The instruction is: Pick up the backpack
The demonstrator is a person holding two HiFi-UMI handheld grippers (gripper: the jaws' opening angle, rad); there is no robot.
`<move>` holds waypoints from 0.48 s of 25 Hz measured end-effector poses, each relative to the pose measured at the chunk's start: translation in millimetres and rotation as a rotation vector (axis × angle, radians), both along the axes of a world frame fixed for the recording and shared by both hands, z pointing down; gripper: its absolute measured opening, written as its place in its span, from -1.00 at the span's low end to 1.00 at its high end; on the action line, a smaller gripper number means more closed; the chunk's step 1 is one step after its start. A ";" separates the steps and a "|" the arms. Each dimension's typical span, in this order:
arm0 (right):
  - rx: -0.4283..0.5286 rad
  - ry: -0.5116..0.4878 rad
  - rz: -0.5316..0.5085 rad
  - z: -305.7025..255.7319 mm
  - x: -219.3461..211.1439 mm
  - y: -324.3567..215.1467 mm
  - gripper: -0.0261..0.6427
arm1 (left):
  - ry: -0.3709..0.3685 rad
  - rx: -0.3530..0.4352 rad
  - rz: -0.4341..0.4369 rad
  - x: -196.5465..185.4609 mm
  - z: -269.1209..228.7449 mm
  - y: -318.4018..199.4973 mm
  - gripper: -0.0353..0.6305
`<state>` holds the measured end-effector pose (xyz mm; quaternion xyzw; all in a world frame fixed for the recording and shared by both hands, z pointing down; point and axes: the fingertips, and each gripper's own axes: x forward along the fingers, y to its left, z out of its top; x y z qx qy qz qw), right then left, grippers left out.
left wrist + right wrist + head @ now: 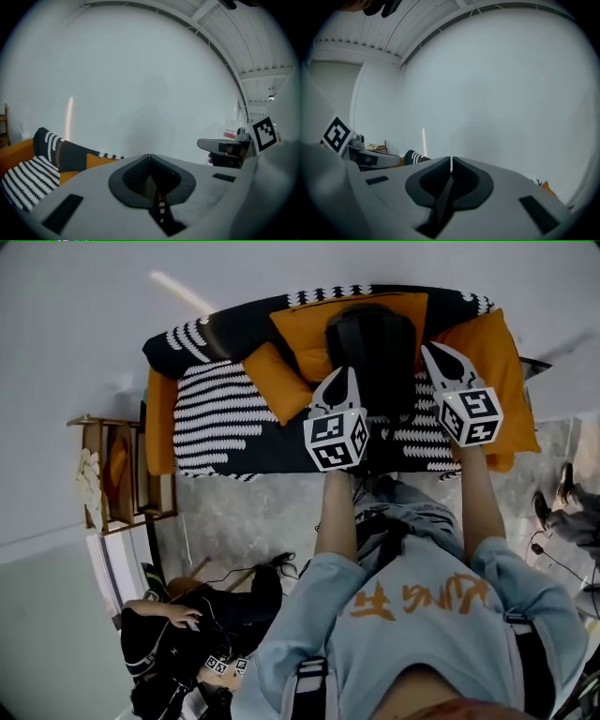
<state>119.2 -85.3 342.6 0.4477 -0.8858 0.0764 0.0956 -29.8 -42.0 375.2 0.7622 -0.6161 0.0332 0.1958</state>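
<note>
Person (412,615): pale blue top, both forearms stretched out toward the backpack (370,343).
Left claw (349,373): grey plastic, jaws pressed together with nothing between them; in the head view its tip lies over the backpack's lower left part. I cannot tell whether it touches.
Right claw (427,349): same build, jaws pressed together and empty; its tip sits just at the backpack's right edge.
Backpack: black, soft fabric, rounded top; it stands between the two claws, leaning on an orange back cushion (300,320).
Loose cushion (277,382): orange, squarish and plump, lying tilted just left of the backpack.
Throw (216,418): black-and-white stripes, spread left of the backpack and under it.
Sofa (511,381): orange upholstery, showing on both sides of the backpack.
Wall (94,315): pale and smooth, behind the backpack.
</note>
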 end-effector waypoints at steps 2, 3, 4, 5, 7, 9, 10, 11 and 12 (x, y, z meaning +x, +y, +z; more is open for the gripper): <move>-0.016 0.012 -0.025 12.9 -3.9 -9.3 -0.83 | -0.001 -0.031 -0.011 -0.2 11.4 -11.6 -0.82; -0.032 0.014 -0.032 19.6 -7.1 -13.7 -0.83 | -0.001 -0.048 -0.014 -2.5 16.8 -16.3 -0.82; -0.050 0.013 -0.035 25.4 -11.2 -18.2 -0.83 | -0.001 -0.063 -0.015 -6.2 21.5 -20.6 -0.82; -0.070 0.009 -0.035 30.9 -15.7 -22.2 -0.83 | 0.000 -0.078 -0.014 -10.7 26.1 -24.2 -0.82; -0.113 0.009 -0.031 44.8 -23.5 -27.1 -0.83 | 0.010 -0.113 -0.010 -19.5 39.2 -30.4 -0.82; -0.154 0.015 -0.022 62.4 -26.1 -34.5 -0.83 | 0.025 -0.153 -0.001 -23.7 59.0 -42.4 -0.82; -0.174 0.019 -0.016 71.8 -24.9 -39.2 -0.83 | 0.031 -0.175 0.006 -23.5 70.4 -49.8 -0.82; -0.195 0.025 -0.010 81.6 -22.8 -42.6 -0.83 | 0.037 -0.198 0.012 -22.3 82.3 -55.7 -0.82; -0.214 0.037 -0.006 91.2 -20.4 -45.8 -0.83 | 0.047 -0.219 0.016 -21.1 93.7 -61.1 -0.82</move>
